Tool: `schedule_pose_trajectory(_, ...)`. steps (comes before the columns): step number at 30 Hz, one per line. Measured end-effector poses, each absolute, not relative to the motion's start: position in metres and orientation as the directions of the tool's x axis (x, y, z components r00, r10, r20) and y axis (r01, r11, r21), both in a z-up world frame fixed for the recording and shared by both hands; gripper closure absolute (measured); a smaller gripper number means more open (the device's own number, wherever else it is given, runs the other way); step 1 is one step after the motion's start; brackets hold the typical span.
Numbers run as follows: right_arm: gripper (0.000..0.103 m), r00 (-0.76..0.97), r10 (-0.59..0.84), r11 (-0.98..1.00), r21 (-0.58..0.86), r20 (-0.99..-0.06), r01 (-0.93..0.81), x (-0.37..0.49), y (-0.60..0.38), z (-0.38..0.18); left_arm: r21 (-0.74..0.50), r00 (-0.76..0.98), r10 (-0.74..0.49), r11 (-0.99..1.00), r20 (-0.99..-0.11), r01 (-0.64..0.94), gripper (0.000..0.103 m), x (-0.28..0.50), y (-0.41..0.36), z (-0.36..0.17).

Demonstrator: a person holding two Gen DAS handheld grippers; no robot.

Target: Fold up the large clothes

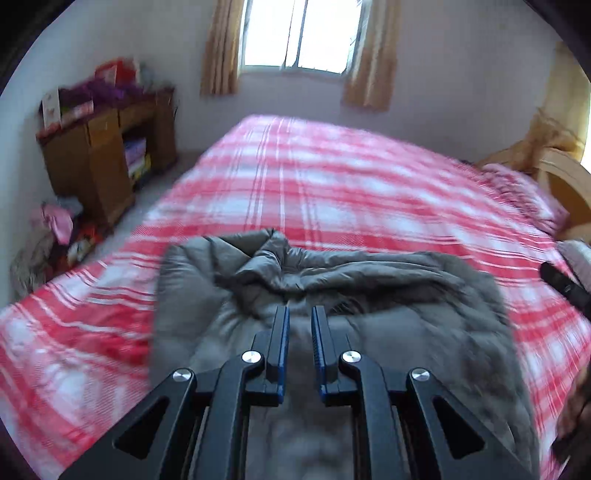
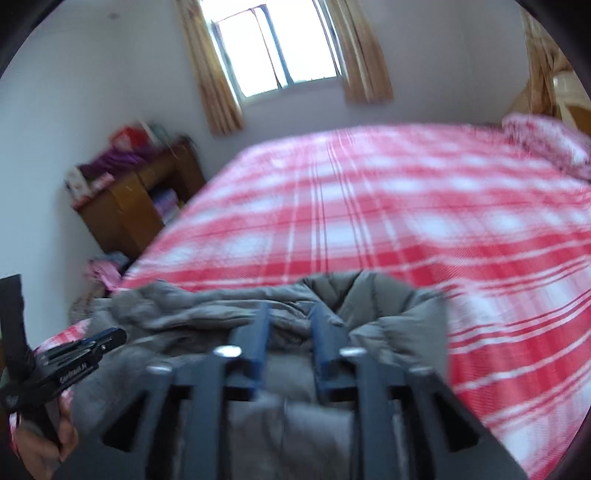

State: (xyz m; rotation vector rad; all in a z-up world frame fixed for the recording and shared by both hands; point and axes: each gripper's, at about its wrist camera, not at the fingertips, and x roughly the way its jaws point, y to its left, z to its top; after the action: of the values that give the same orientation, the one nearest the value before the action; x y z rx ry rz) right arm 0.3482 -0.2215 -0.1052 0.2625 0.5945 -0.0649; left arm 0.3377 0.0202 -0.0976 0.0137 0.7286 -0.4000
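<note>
Room: a white-walled bedroom, lit by a window (image 1: 299,35) with tan curtains (image 1: 221,48) hanging at either side.
Bed: a wide bed under a red-and-white plaid cover (image 1: 332,177) filled most of both views; a pillow (image 2: 543,144) in a pink pattern lay at its far right end, beside a pale wooden headboard (image 1: 565,177).
Cabinet: a brown wooden cabinet (image 1: 107,158) stood against the left wall, purple and red oddments heaped on top, books or boxes on its open shelf — titles too blurred to read.
Floor heap: pink and pale cloth (image 1: 55,221) lay bundled on the floor below the cabinet.
Garment: a grey padded coat (image 1: 369,280) lay on the near edge of the bed, bunched and creased along its far side, its lower part running beneath both grippers.
Left gripper (image 1: 300,314): black frame, blue pads; poised above the coat with nothing between its fingers. A narrow gap showed between the pads, so it counted as clenched rather than released.
Right gripper (image 2: 291,314): motion-blurred, fingers parted wider than the left pair, released over the coat's collar region — no fabric seen pinched between them.
Hand (image 2: 40,443): in the right wrist view, fingers wrapped the left gripper's handle at the lower left edge.
</note>
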Motion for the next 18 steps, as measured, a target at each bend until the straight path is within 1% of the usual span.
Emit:
schedule_pose_trajectory(1,0.043,0.855,0.01,0.968,0.221,-0.518,0.122,0.315,-0.222,-0.088,-0.114,0.682,-0.365,0.916,-0.634,0.384,0.09,0.312,0.034,-0.086)
schedule_pose_trajectory(2,0.039,0.876,0.009,0.969,0.221,-0.483,0.112,0.287,-0.223,-0.076,-0.106,0.685,-0.371,0.912,-0.627,0.397,0.089,0.295,0.043,-0.08)
schedule_pose_trajectory(4,0.038,0.902,0.016,0.973,0.214,-0.431,0.085,0.231,-0.224,-0.056,-0.09,0.691,-0.372,0.908,-0.62,0.408,0.081,0.254,0.071,-0.07)
schedule_pose_trajectory(5,0.038,0.907,0.016,0.976,0.204,-0.42,0.077,0.208,-0.224,-0.049,-0.087,0.696,-0.367,0.911,-0.617,0.403,0.065,0.238,0.082,-0.068)
schedule_pose_trajectory(6,0.038,0.911,0.014,0.979,0.189,-0.413,0.07,0.186,-0.225,-0.043,-0.082,0.708,-0.352,0.919,-0.612,0.386,0.041,0.218,0.098,-0.068)
schedule_pose_trajectory(7,0.037,0.914,0.012,0.984,0.169,-0.406,0.062,0.154,-0.225,-0.038,-0.072,0.729,-0.328,0.93,-0.601,0.359,0.03,0.197,0.114,-0.069)
schedule_pose_trajectory(8,0.037,0.913,0.011,0.986,0.158,-0.407,0.059,0.136,-0.226,-0.035,-0.065,0.748,-0.308,0.94,-0.588,0.336,0.022,0.18,0.126,-0.071)
schedule_pose_trajectory(10,0.037,0.9,0.005,0.988,0.14,-0.435,0.062,0.086,-0.232,-0.034,-0.053,0.771,-0.27,0.954,-0.577,0.295,0.022,0.142,0.155,-0.077)
schedule_pose_trajectory(13,0.037,0.88,0.016,0.987,0.15,-0.475,0.063,0.024,-0.241,-0.034,-0.053,0.757,-0.224,0.968,-0.613,0.244,0.022,0.104,0.188,-0.091)
schedule_pose_trajectory(16,0.037,0.875,0.068,0.981,0.192,-0.48,0.029,-0.021,-0.249,-0.024,-0.086,0.726,-0.22,0.972,-0.651,0.217,0.022,0.079,0.21,-0.111)
schedule_pose_trajectory(18,0.033,0.871,0.101,0.981,0.196,-0.48,-0.005,-0.042,-0.249,-0.017,-0.103,0.702,-0.215,0.975,-0.679,0.199,0.022,0.07,0.216,-0.128)
